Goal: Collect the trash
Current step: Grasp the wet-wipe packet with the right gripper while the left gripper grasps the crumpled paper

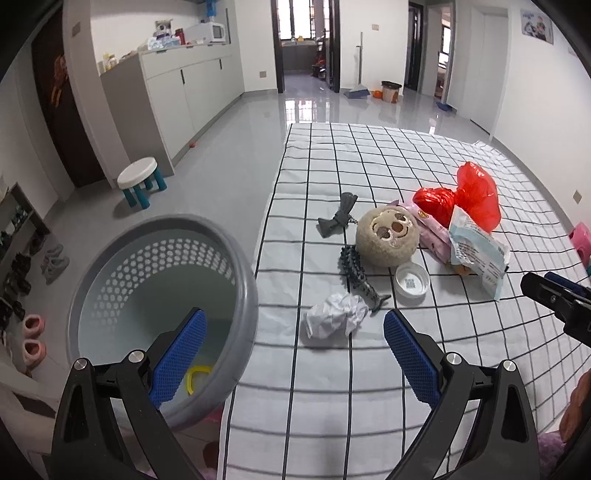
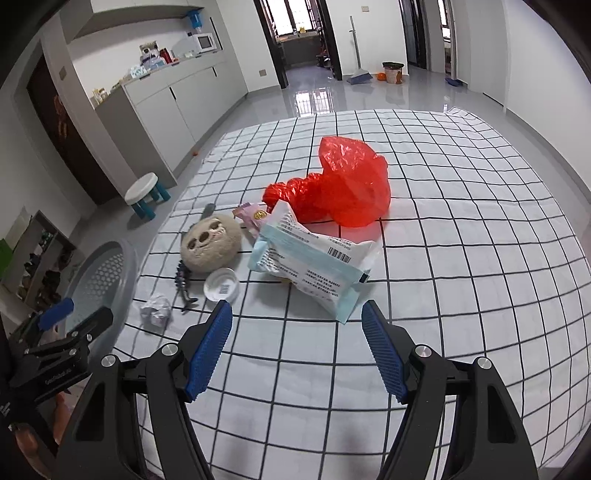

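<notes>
Crumpled white paper ball (image 1: 334,318) beside perforated basket (image 1: 243,295).

Plush toy (image 1: 388,236), stool (image 1: 140,181), microwave (image 1: 213,32), slippers (image 1: 34,338)

One laundry basket and nine loose items on a checked bed cover.

One grey basket (image 1: 236,280) holding one yellow ring (image 1: 197,376); one crumpled paper ball (image 1: 334,319), one white lid (image 1: 412,284), one round plush face (image 1: 386,238), one grey bow (image 1: 338,218), one dark spiky toy (image 1: 354,271), one red plastic bag (image 1: 465,197), one pink packet (image 1: 434,230), one blue-and-white wipes packet (image 2: 314,262).
</notes>
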`<state>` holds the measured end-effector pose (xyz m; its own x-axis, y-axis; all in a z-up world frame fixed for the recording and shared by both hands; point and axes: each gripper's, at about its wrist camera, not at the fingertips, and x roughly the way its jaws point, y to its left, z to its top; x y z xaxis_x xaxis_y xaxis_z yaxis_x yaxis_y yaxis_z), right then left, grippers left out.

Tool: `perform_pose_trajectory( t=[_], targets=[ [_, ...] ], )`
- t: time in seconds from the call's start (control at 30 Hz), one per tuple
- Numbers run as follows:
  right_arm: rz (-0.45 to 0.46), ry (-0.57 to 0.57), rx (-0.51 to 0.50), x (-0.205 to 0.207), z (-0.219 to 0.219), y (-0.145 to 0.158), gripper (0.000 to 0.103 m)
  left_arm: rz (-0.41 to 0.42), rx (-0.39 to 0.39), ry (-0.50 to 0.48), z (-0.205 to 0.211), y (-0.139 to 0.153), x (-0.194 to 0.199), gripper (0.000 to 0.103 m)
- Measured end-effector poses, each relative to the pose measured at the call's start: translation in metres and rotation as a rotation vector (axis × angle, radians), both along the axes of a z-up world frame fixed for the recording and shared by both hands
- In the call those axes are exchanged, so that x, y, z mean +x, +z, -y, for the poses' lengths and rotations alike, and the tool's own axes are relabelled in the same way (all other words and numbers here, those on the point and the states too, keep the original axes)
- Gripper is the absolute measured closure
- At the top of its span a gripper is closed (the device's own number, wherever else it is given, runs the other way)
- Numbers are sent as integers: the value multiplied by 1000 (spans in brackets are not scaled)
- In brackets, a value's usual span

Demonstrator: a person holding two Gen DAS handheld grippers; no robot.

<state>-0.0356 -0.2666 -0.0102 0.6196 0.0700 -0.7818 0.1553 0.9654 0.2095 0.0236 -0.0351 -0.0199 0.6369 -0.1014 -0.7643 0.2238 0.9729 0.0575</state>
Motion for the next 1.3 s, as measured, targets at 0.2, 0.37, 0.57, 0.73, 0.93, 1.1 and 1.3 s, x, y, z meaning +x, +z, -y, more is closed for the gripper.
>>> perform_pose_trajectory(
  t=[0.2,0.37,0.57,0.73,0.93,1.1,1.3],
  targets=[
    [-23,55,-50,22,1,-6,33,10,13,-18,10,-7,14,8],
    [-58,137,-117,41,-1,-18,33,-13,7,-8,7,-19,20,8],
    [-97,190,-215,57,-4,-32,33,-39,-13,14,1,-26,25,8],
    [-104,222,-245,68,-5,-36,33,-49,-14,14,2,-30,27,8],
    [-142,285,-265,84,-11,-47,33,-61,-17,9,4,-35,28,8],
    [-142,298,-226,90,-11,-50,33,-67,-19,11,3,-38,29,8],
    [-125,286,-164,89,-9,-46,52,-66,-25,8,4,-37,29,8]
  ],
)
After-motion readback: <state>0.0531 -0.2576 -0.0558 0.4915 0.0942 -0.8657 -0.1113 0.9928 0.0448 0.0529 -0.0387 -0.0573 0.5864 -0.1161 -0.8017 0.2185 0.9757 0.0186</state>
